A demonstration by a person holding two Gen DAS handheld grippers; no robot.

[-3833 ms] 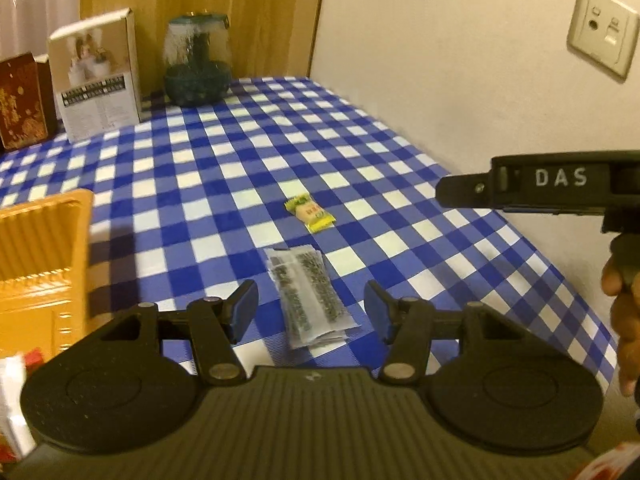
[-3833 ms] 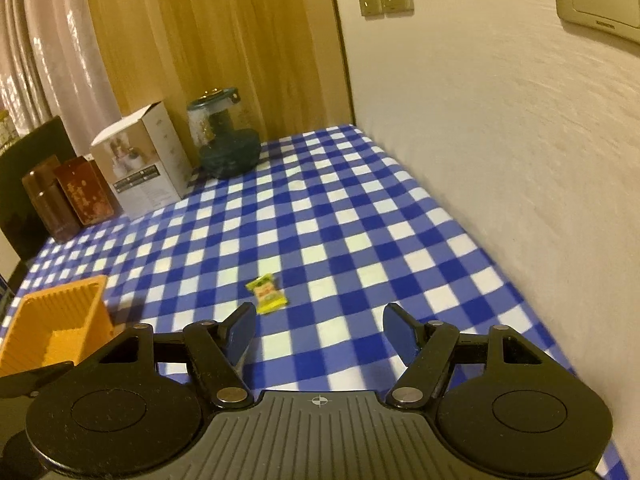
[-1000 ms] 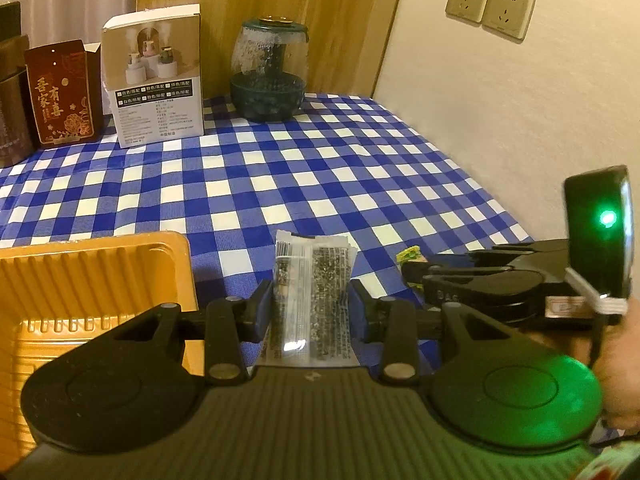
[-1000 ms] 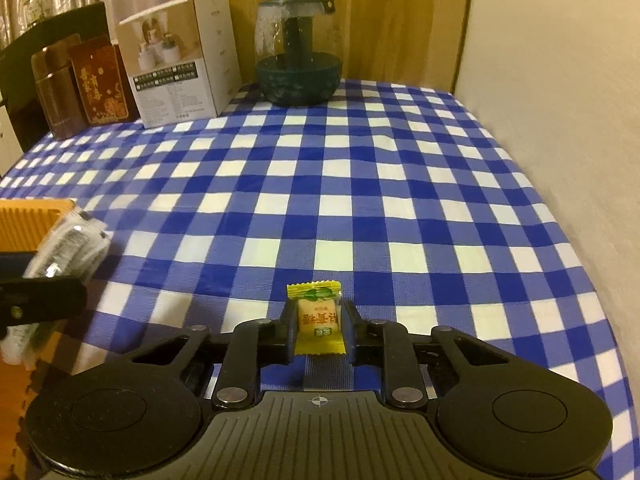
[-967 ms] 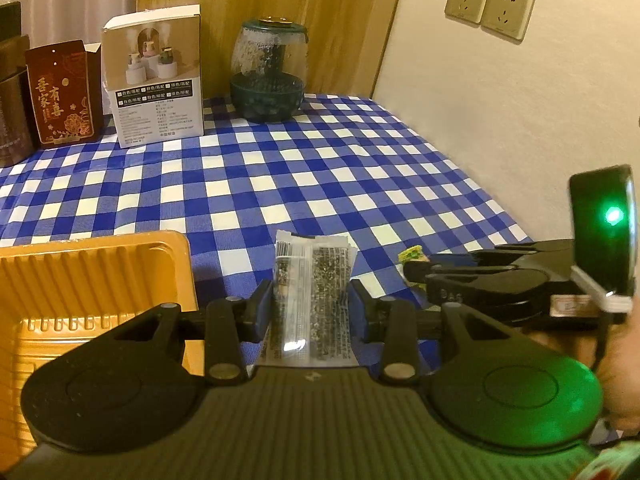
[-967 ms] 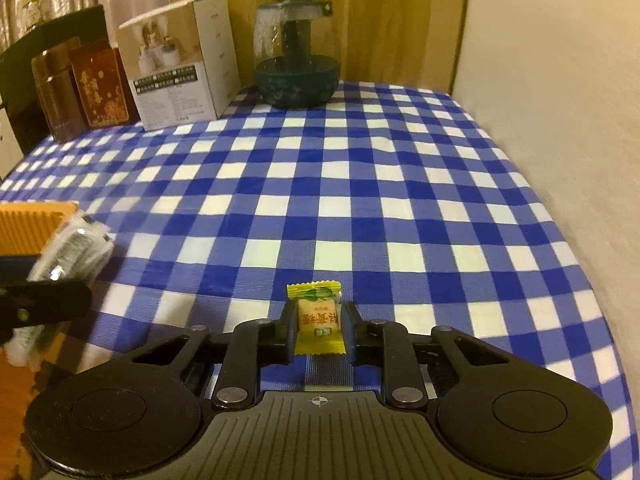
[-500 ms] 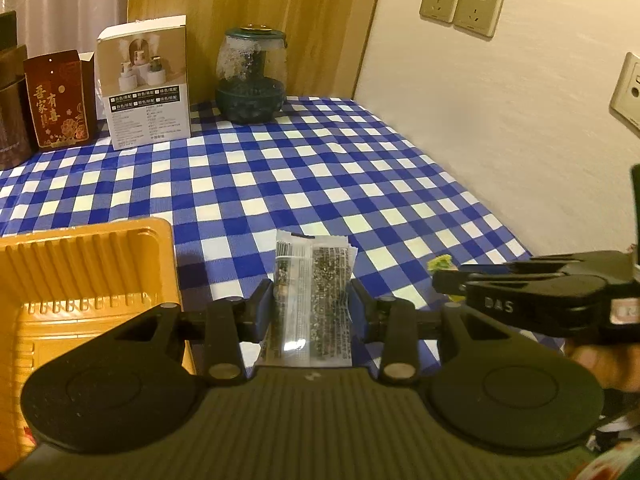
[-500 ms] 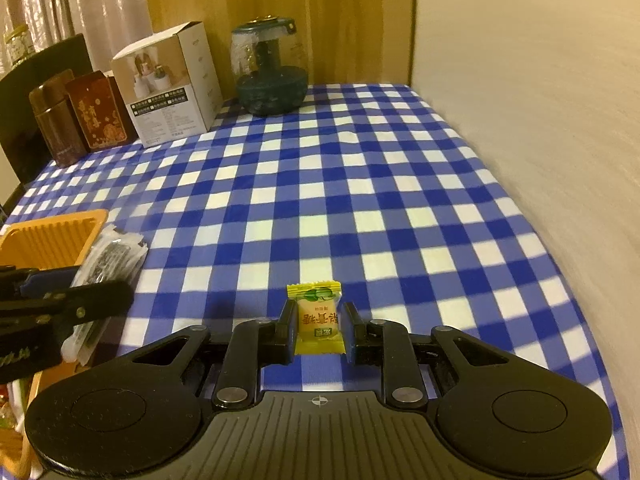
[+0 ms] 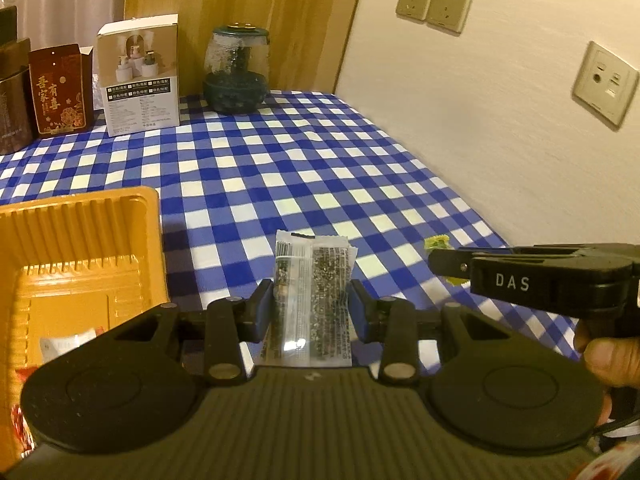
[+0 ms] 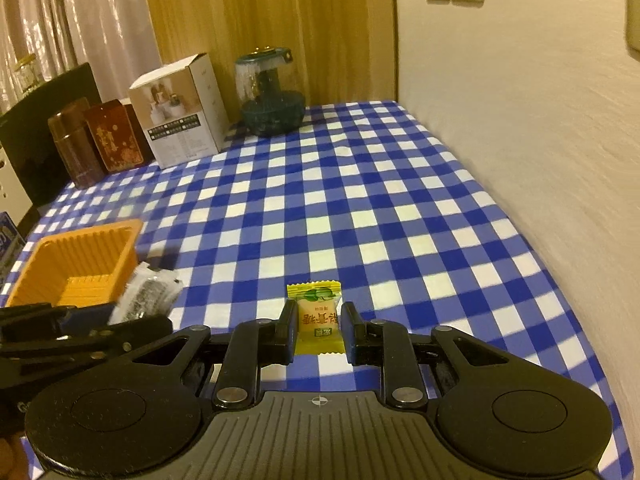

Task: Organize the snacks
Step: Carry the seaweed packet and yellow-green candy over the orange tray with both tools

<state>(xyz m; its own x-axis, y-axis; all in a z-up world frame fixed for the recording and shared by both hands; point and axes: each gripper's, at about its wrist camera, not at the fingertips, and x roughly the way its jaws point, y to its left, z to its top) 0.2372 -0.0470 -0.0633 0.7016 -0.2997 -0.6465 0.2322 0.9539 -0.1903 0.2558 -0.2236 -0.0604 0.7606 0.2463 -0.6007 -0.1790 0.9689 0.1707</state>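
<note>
My left gripper [image 9: 312, 304] is shut on a clear packet of dark seeds [image 9: 310, 300] and holds it above the checked cloth, just right of the orange tray [image 9: 80, 216]. My right gripper [image 10: 319, 326] is shut on a small yellow candy [image 10: 317, 316] and holds it off the table. In the left wrist view the right gripper [image 9: 444, 258] reaches in from the right with the candy's green edge [image 9: 438, 242] showing. In the right wrist view the left gripper [image 10: 132, 316] and its packet [image 10: 146, 294] sit beside the tray [image 10: 76, 256].
The tray holds a few wrapped snacks [image 9: 68, 346] at its near end. A white box [image 9: 138, 76], a red box [image 9: 58, 90], a dark tin [image 10: 76, 140] and a glass jar [image 9: 236, 70] stand along the back. A wall [image 9: 480, 140] runs along the table's right edge.
Both grippers have risen and pulled back from the table while they keep their snacks. The right gripper sits a little higher beside the left one.
</note>
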